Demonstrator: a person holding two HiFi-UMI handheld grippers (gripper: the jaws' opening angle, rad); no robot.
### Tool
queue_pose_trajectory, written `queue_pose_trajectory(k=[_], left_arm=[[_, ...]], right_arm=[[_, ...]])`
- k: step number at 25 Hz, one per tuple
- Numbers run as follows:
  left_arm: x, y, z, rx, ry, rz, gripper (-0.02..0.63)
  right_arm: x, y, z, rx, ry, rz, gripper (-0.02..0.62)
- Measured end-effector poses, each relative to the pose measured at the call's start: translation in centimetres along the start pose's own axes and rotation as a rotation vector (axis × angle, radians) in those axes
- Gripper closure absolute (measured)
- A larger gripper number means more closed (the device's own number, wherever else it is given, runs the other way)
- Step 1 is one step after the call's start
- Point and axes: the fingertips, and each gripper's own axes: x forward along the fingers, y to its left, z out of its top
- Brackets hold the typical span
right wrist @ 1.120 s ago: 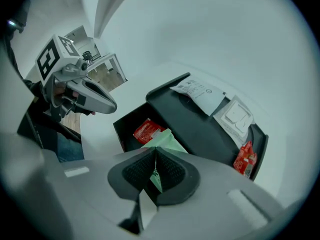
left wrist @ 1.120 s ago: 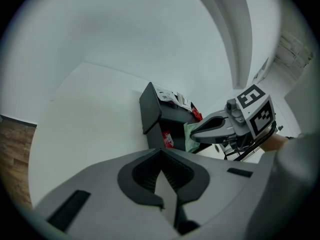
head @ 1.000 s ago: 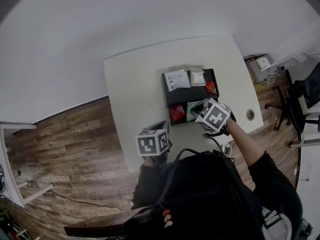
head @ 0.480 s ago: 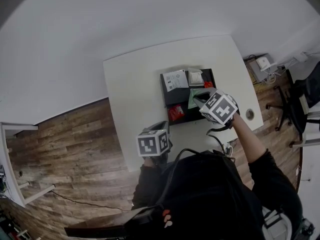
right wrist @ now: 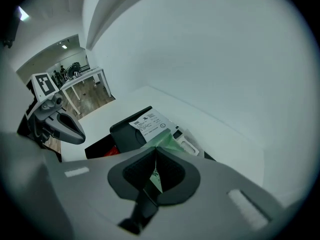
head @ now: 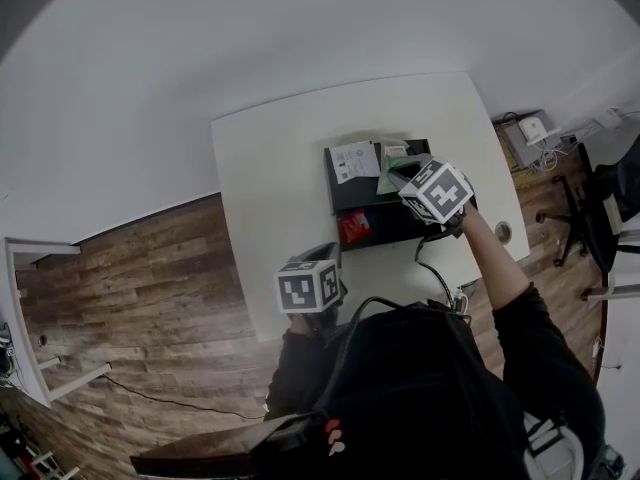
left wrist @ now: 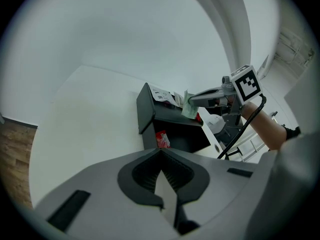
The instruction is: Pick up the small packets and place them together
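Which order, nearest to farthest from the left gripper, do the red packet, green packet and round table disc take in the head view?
1. Red packet, near part of the tray.
2. Green packet, held by the right gripper.
3. Round disc, right edge of the table.

One table [head: 270,168]; one black tray [head: 352,196]; one printed white packet [head: 352,160], one plain white packet [right wrist: 189,146], one green packet [head: 386,180], one red packet [head: 353,226]; two tongs: left tongs [left wrist: 161,156], right tongs [right wrist: 156,154].

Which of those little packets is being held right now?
The green packet, pinched between the jaws of the right hand-held gripper over the black tray. The red packet and the white packets lie loose in the tray.
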Motion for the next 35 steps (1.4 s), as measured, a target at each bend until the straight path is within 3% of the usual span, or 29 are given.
queue_pose_trajectory(k=[14, 21, 30, 35], left_arm=[[0.4, 0.4, 0.3, -0.007, 0.008, 0.008, 0.607], [0.5, 0.3, 0.8, 0.003, 0.010, 0.008, 0.607], [0.3, 0.0, 1.8, 0.020, -0.001, -0.002, 0.607], [-0.1, -0.7, 3.2, 0.047, -0.024, -0.002, 0.607]], right_arm=[[1.1, -0.5, 0.0, 0.022, -0.006, 0.037, 0.586], [1.2, -1.0, 0.1, 0.016, -0.021, 0.009, 0.578], [-0.6, -1.9, 1.0, 0.026, -0.096, -0.015, 0.563], [-4.1, -2.8, 2.2, 0.054, -0.192, -0.061, 0.563]])
